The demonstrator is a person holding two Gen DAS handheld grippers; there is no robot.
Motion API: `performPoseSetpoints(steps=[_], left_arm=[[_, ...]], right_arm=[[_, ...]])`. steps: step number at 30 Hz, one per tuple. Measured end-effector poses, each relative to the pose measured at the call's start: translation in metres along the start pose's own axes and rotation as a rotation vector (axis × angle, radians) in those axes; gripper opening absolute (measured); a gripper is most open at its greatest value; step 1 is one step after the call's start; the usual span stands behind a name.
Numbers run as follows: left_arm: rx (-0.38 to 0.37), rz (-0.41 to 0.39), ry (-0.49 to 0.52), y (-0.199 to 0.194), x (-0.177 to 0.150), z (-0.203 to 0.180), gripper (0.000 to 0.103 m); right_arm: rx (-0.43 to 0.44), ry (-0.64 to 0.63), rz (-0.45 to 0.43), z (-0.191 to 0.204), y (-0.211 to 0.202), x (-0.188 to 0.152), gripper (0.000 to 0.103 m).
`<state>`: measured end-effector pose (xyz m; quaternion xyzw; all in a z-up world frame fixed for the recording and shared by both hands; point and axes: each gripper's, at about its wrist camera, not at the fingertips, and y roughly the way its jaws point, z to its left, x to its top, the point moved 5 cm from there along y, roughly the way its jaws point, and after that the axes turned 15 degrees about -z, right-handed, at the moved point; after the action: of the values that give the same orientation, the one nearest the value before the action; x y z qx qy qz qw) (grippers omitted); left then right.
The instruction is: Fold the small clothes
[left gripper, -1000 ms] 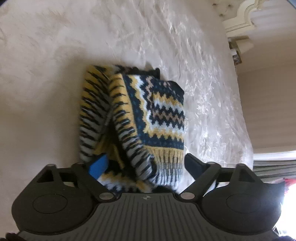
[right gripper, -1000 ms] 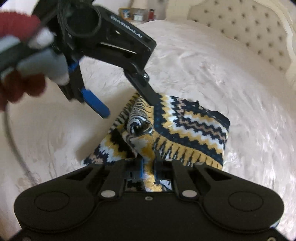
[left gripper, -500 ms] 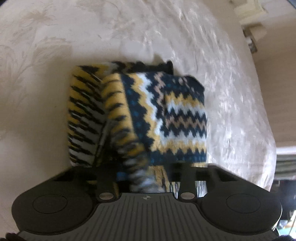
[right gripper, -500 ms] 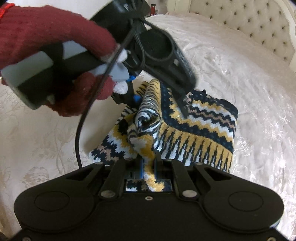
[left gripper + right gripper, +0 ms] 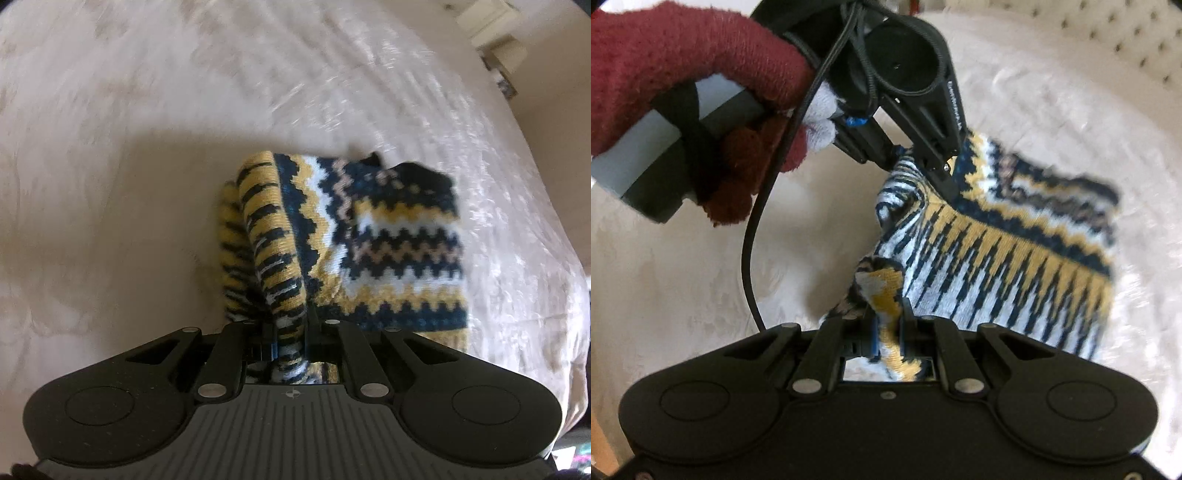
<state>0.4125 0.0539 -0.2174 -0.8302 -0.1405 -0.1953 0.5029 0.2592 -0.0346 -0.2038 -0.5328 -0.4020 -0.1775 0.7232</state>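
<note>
A small knitted sweater in navy, yellow and white zigzags lies folded on the pale bedspread. My left gripper is shut on a bunched striped edge of it, the fabric pinched between its fingers. In the right wrist view the same sweater spreads to the right, and my right gripper is shut on a yellow and white fold at its near edge. The left gripper shows there too, held by a hand in a dark red glove, clamped on the sweater's far striped corner.
The cream bedspread surrounds the sweater on all sides. A tufted headboard runs along the far right. A black cable hangs from the left gripper. The bed's edge drops off at the right in the left wrist view.
My left gripper went from wide open around the sweater's striped edge to shut on it. Both grippers have sunk closer to the bed, and the sweater's gripped edges are pulled up into folds.
</note>
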Motion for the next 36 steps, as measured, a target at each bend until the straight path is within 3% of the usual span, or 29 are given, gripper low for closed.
performPoseSetpoints(steps=[2, 4, 5, 8, 13, 16, 21, 26, 31, 36], left_arm=[[0.007, -0.008, -0.005, 0.002, -0.002, 0.002, 0.016], [0.025, -0.013, 0.009, 0.002, 0.000, 0.003, 0.030], [0.025, -0.016, 0.010, 0.001, 0.001, 0.005, 0.031], [0.049, -0.037, 0.014, -0.006, 0.004, 0.011, 0.039], [0.138, -0.131, 0.074, -0.035, 0.013, 0.015, 0.040], [0.131, -0.196, 0.127, -0.054, 0.016, 0.004, 0.040], [0.042, -0.251, 0.187, -0.067, 0.006, -0.034, 0.042], [-0.030, -0.189, 0.242, -0.051, -0.031, -0.059, 0.043], [0.022, -0.092, 0.303, -0.020, -0.067, -0.046, 0.042], [0.023, -0.085, 0.303, -0.017, -0.074, -0.040, 0.042]], right_arm=[[0.020, 0.005, 0.031, 0.001, 0.008, -0.004, 0.027], [0.052, 0.036, 0.034, -0.002, 0.008, -0.003, 0.035], [0.071, 0.055, 0.030, -0.004, 0.006, -0.003, 0.045], [0.110, 0.100, 0.008, -0.010, -0.006, -0.004, 0.062], [0.080, 0.183, -0.047, -0.030, -0.038, -0.007, 0.067], [0.045, 0.245, -0.090, -0.051, -0.052, -0.003, 0.070], [-0.067, 0.329, -0.160, -0.094, -0.071, 0.002, 0.072], [-0.157, 0.392, -0.170, -0.137, -0.067, 0.004, 0.072], [-0.222, 0.447, -0.158, -0.171, -0.055, 0.007, 0.072], [-0.258, 0.518, -0.144, -0.202, -0.038, 0.013, 0.072]])
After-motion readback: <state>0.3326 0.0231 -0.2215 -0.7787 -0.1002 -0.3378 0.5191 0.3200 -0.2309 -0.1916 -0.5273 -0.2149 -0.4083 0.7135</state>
